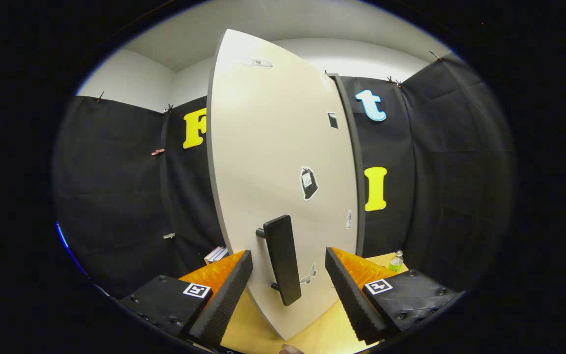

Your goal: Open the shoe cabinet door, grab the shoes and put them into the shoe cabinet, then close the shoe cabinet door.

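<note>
Shoe cabinet door (283, 162) stands just ahead, its handle (282, 258) between the spread, empty fingers of the gripper (288, 290) | door looks ajar, hard to say | risk: fingers close off-centre, slip off handle

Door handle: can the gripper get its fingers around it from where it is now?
Probably yes. The gripper is open, and the door handle stands upright between and just ahead of its fingers, proud of the cabinet door on standoffs. Nothing lies between fingers and handle.
</note>
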